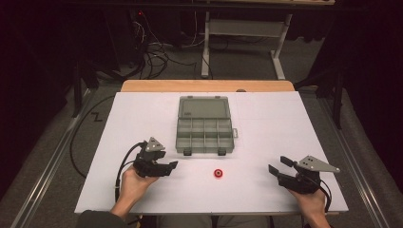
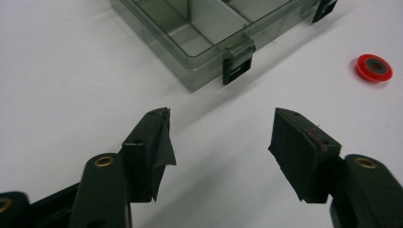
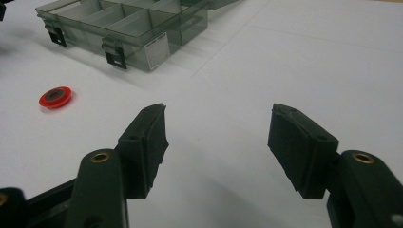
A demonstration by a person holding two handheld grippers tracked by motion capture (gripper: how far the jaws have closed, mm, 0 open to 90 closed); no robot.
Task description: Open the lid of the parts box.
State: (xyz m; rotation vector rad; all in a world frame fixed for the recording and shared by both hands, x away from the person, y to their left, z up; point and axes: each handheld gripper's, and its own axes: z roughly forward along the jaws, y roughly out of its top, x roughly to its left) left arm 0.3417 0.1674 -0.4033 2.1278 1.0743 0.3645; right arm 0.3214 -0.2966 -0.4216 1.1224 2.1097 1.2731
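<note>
Left gripper (image 2: 221,137): the two black jaws stand wide apart with bare white table between them, holding nothing. Torn black padding hangs from the inner face of the near-left jaw, a detail legible in the left gripper view alone. Beyond the jaws lies the near corner of a clear grey compartment box (image 2: 199,33) with a black latch (image 2: 236,69) on its front wall; a small red ring with a dark centre (image 2: 374,67) lies flat on the table to the upper right, apart from the box.

Right gripper (image 3: 216,137): the jaws are likewise spread wide and empty above the table surface. From this side the red ring (image 3: 55,97) appears at left, and the compartment box (image 3: 128,28) beyond it, showing two front latches and a white label (image 3: 157,48) on its end wall.

High view: the left gripper (image 1: 167,161) and right gripper (image 1: 280,165) are each held in a hand near the front edge of the white table (image 1: 285,123), well apart, with the red ring (image 1: 218,173) between them. The box (image 1: 204,126) lies open, its lid folded back away from the person, its divided tray nearest the ring. Nothing lies between either gripper and the ring. Behind the table, cables (image 1: 152,52) and a white frame (image 1: 247,33) rest on the dark floor.
</note>
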